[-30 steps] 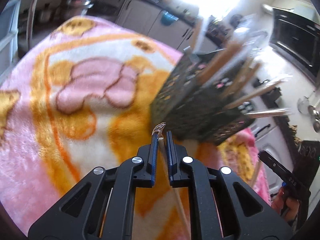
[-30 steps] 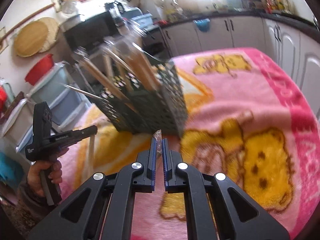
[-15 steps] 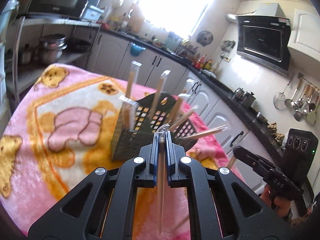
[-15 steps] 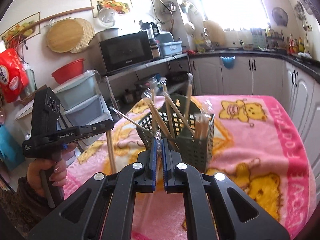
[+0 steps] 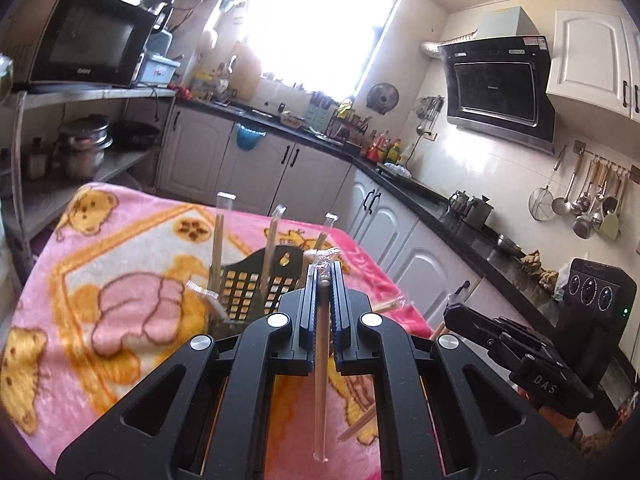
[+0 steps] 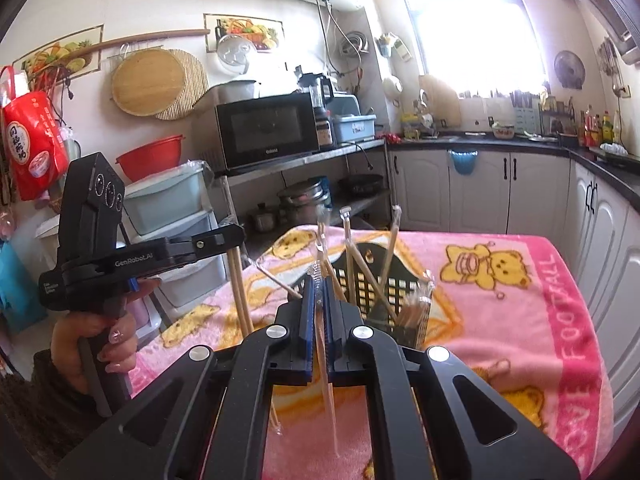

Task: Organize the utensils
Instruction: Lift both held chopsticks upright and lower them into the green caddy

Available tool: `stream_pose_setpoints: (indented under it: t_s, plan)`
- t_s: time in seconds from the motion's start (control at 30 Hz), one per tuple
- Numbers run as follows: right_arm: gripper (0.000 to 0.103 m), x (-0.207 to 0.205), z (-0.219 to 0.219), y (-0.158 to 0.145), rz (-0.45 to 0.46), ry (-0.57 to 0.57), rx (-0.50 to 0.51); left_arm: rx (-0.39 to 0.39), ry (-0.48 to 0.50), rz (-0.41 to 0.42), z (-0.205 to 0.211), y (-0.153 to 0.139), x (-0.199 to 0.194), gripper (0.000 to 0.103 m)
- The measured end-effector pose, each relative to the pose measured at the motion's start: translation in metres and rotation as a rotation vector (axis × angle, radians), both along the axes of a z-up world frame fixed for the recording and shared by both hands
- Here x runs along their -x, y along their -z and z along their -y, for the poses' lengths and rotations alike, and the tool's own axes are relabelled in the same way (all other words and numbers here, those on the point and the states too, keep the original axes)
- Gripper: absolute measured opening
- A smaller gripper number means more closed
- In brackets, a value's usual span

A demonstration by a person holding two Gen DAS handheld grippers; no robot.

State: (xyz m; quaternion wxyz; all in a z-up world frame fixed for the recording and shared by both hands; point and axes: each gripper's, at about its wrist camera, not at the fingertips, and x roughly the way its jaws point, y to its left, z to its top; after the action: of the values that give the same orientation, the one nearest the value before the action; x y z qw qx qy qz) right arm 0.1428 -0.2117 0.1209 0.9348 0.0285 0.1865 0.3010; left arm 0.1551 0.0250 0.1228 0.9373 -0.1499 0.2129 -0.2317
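Observation:
A black perforated utensil basket point(image 5: 240, 292) point(image 6: 360, 252) stands on the pink bear-print blanket point(image 5: 100, 280) point(image 6: 520, 300) and holds several plastic-wrapped chopsticks that stick up out of it. My left gripper point(image 5: 324, 270) hangs above and just short of the basket, shut on a wrapped chopstick point(image 5: 320, 380) that dangles downward. My right gripper point(image 6: 318, 280) hovers at the basket's other side, shut on another wrapped chopstick point(image 6: 329, 400). Each gripper shows in the other's view, the left gripper point(image 6: 224, 240) and the right gripper point(image 5: 460, 316), with pale sticks hanging below the jaws.
A person's hand point(image 6: 116, 340) grips the left tool's handle. Behind the table are white cabinets with a black counter point(image 5: 420, 196), a metal shelf with a microwave point(image 6: 272, 128) and pots, and plastic drawers point(image 6: 180, 240).
Both grippers have risen and levelled out, each still clamping its wrapped chopstick. The basket has dropped from close and high to lower and farther off in both views.

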Motion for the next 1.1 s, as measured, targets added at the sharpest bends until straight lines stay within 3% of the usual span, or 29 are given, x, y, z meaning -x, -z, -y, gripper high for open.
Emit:
stream_pose_setpoints:
  t_s: [0.53, 1.1]
  plan:
    - [0.004, -0.021, 0.003, -0.055, 0.151, 0.030, -0.020, -0.032, -0.004, 0.106, 0.010, -0.047, -0.022, 0.003]
    - [0.004, -0.065, 0.011, -0.101, 0.285, 0.131, -0.062, -0.053, -0.126, 0.219, -0.001, -0.089, -0.052, 0.003]
